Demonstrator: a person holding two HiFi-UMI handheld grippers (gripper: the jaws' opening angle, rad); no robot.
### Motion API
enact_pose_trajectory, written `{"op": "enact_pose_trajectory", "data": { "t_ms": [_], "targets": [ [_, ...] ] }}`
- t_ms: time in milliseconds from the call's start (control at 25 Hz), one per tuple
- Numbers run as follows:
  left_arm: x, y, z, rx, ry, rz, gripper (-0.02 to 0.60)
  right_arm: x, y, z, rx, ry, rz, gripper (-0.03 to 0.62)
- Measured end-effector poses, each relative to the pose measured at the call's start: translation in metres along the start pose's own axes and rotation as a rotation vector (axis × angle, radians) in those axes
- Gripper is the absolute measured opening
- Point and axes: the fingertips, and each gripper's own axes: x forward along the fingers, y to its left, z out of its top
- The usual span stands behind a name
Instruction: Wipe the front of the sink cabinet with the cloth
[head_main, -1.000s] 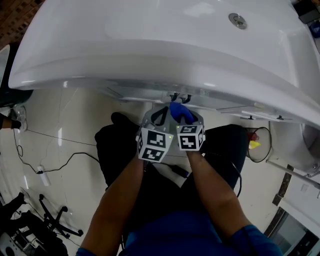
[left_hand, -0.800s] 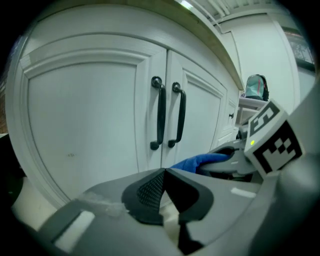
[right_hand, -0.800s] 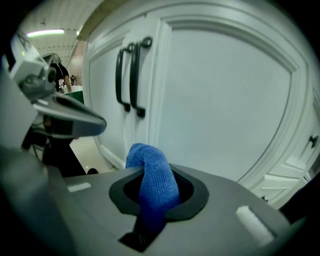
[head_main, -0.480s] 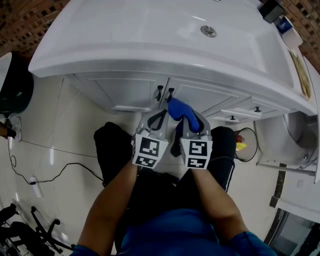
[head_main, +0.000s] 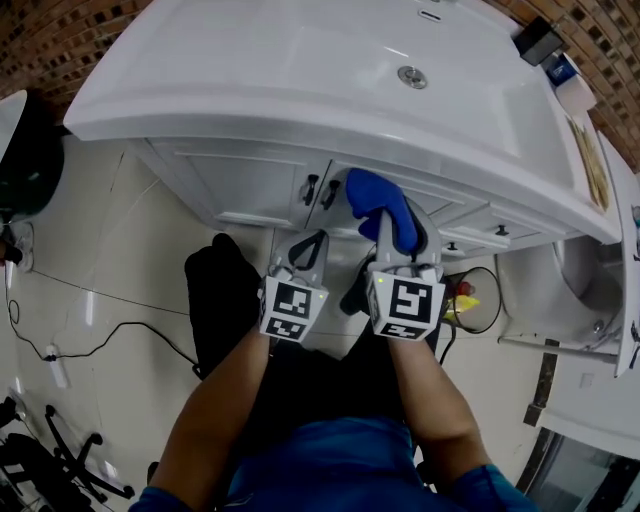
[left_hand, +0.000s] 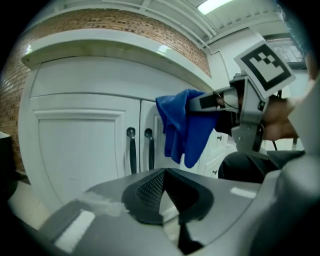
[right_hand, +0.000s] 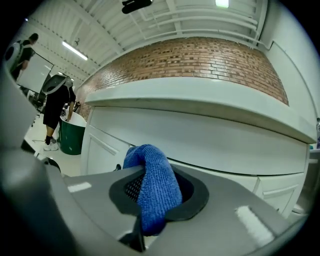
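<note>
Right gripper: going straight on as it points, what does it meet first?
Likely the white sink cabinet front, just under the basin lip; the blue cloth held by the right gripper touches first.

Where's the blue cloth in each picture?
Head view: upper middle, blue cloth just below the white counter edge.
Left gripper view: centre right, hanging from the right gripper.
Right gripper view: bottom centre, pinched between the jaws.
Shared landmark: the white counter edge, above the cloth in every view.

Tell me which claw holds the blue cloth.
The right claw, shut on the blue cloth; the left claw is shut with nothing between its jaws.
</note>
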Motion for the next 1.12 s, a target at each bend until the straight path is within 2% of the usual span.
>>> {"op": "enact_pose_trajectory", "data": {
  "t_ms": [240, 640, 960, 1120],
  "targets": [
    [0.01, -0.008, -0.015, -0.009, 0.047, -0.015, 0.006, 0.019, -0.008, -0.021, 0.002, 0.017, 0.005, 0.058],
    [0.022, -0.01, -0.036, -0.013, 0.117, -0.029, 0.006, 0.033, 0.007, -0.072, 0.019, 0.112, 0.057, 0.058],
    [0.032, -0.012, -0.063, -0.042, 0.19, -0.04, 0.006, 0.042, 0.021, -0.093, 0.037, 0.143, 0.097, 0.058],
    [0.036, -0.002, -0.061, -0.043, 0.194, -0.026, 0.006, 0.047, 0.028, -0.119, 0.043, 0.206, 0.117, 0.058]
  ]
}}
